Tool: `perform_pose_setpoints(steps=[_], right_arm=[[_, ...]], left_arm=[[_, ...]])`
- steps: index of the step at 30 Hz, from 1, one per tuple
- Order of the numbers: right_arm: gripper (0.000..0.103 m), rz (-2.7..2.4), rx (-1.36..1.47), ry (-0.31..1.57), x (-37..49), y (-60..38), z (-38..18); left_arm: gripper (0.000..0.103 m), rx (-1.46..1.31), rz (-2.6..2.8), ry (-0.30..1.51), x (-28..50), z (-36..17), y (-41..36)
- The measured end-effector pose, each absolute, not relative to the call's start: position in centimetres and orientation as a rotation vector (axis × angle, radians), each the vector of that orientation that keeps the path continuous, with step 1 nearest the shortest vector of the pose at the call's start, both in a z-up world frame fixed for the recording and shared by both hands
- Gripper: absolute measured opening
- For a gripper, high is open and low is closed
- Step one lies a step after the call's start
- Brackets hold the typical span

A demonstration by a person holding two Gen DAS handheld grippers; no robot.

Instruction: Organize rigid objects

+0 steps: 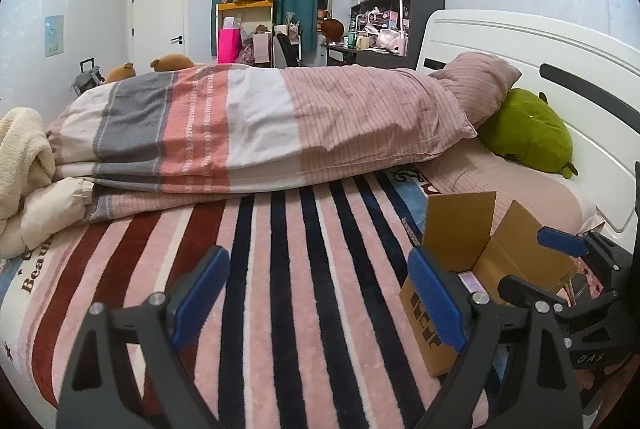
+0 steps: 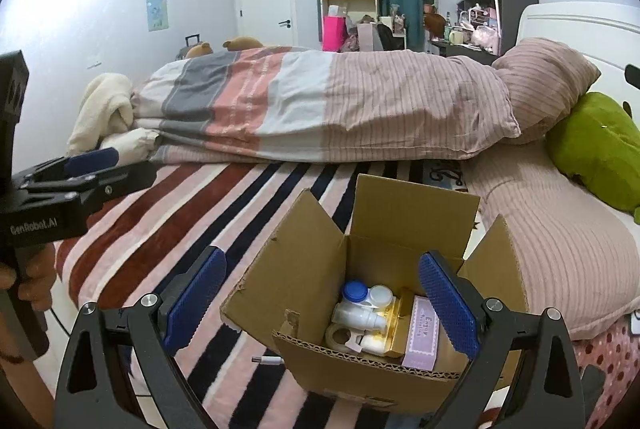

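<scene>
Cardboard box (image 2: 316,293) sits open on the striped blanket (image 1: 280,269) on the bed, with white bottles (image 2: 360,313) and a purple packet (image 2: 422,333) inside. Right gripper (image 2: 320,305) hangs over it, jaws spread wide, nothing held. Left gripper (image 1: 316,297) is wide open too, just beside the box over bare blanket.

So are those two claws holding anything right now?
No, both are empty. The right claw hangs open above the cardboard box, and the left claw is open over the striped blanket.
</scene>
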State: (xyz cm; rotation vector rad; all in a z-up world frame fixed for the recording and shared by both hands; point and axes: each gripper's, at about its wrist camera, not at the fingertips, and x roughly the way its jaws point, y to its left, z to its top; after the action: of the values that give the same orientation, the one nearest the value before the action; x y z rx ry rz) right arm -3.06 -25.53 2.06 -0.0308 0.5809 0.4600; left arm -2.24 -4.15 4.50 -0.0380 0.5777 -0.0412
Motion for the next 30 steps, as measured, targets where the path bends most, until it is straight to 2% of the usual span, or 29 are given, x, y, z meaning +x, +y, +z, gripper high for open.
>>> perform_pose_setpoints(steps=[30], right_arm=[[0.097,0.512,0.024,0.574,-3.8,-25.3,3.5]], left_arm=[[0.089,-0.04,0.003,0.553,-3.0,5.2,-3.3]])
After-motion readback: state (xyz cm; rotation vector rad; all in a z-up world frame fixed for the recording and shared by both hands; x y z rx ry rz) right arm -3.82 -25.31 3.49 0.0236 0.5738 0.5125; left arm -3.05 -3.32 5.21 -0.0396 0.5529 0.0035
